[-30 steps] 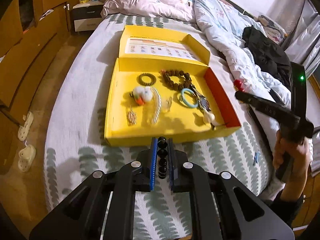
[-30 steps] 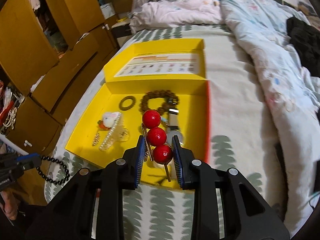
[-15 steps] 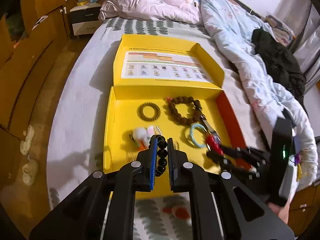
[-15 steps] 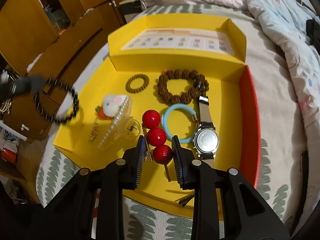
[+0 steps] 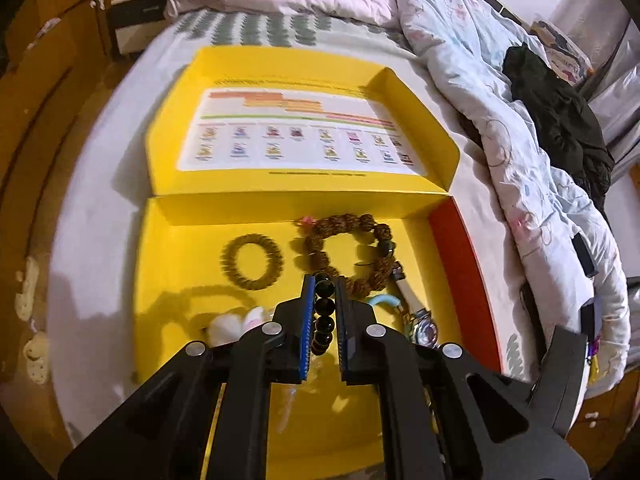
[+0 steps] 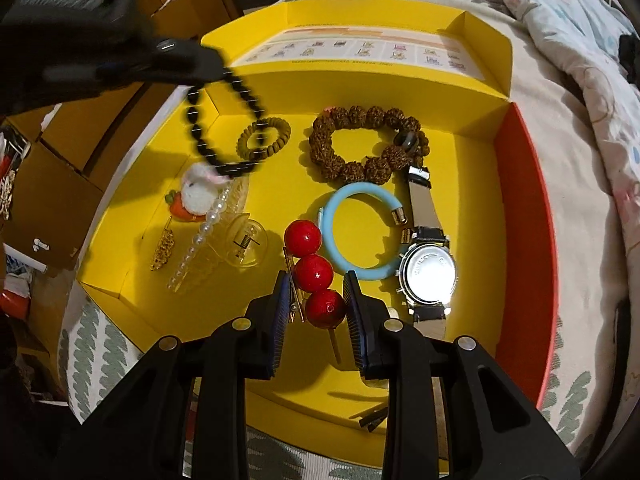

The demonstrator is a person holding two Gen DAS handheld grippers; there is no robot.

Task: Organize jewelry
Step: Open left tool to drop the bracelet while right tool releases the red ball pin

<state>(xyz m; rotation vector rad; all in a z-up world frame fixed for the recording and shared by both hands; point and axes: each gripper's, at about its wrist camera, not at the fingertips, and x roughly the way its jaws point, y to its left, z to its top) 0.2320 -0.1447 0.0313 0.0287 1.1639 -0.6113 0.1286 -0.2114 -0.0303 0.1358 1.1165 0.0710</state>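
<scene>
The left tool (image 5: 323,308) pinches one black bead bracelet (image 6: 224,120) above the yellow box (image 6: 524,208) on the bed (image 5: 100,208); the right tool (image 6: 318,300) pinches one hairpin with three red balls (image 6: 314,268) over the box floor, beside one blue bangle (image 6: 360,232) and one watch (image 6: 428,272)

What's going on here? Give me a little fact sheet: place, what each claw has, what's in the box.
Place: yellow box lying open on a bed
Left claw: shut on black bead bracelet, which hangs over the box
Right claw: shut on red ball hairpin
In box: brown bead bracelet, blue bangle, watch, olive hair tie, pearl clip, bunny clip
</scene>
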